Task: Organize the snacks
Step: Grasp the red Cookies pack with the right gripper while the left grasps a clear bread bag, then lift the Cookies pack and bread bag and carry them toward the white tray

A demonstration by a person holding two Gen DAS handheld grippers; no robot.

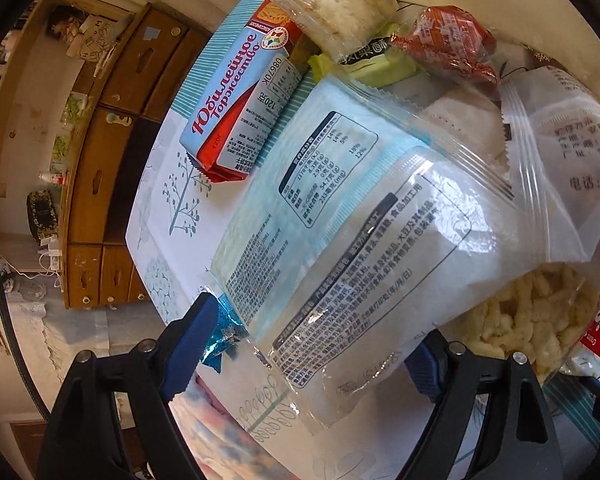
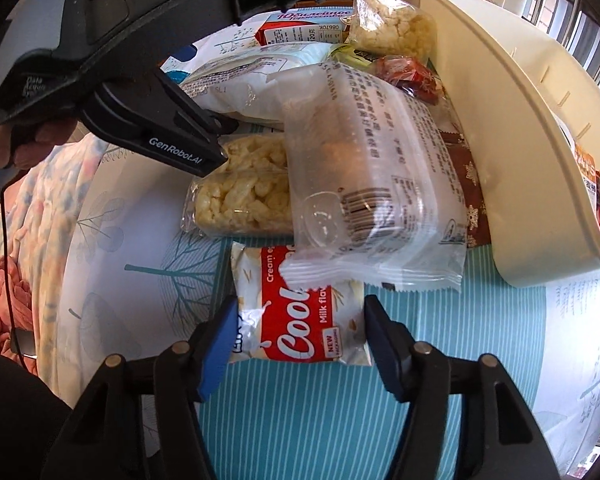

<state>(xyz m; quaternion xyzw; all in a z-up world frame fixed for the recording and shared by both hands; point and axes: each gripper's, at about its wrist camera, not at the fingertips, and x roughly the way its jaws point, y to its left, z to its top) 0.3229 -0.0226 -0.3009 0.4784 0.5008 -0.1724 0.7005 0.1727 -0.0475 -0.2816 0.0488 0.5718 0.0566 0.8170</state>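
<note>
Right tool (image 2: 298,340) open astride cookie pack (image 2: 300,320), pads not pressing; light, crinkly, slippery film, brittle contents judged; hold advised mid-pack, gently. Left tool (image 1: 300,344) open around clear pouch (image 1: 360,260), toward 12 o'clock.

Patterned cloth (image 2: 300,420), perhaps table: snack packets (image 2: 304,320), cream bin (image 2: 512,152).

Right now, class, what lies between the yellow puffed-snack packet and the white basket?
In the right wrist view, a clear barcoded packet lies between the yellow puffed-snack packet and the white basket, with a brown snowflake wrapper against the basket wall.
</note>
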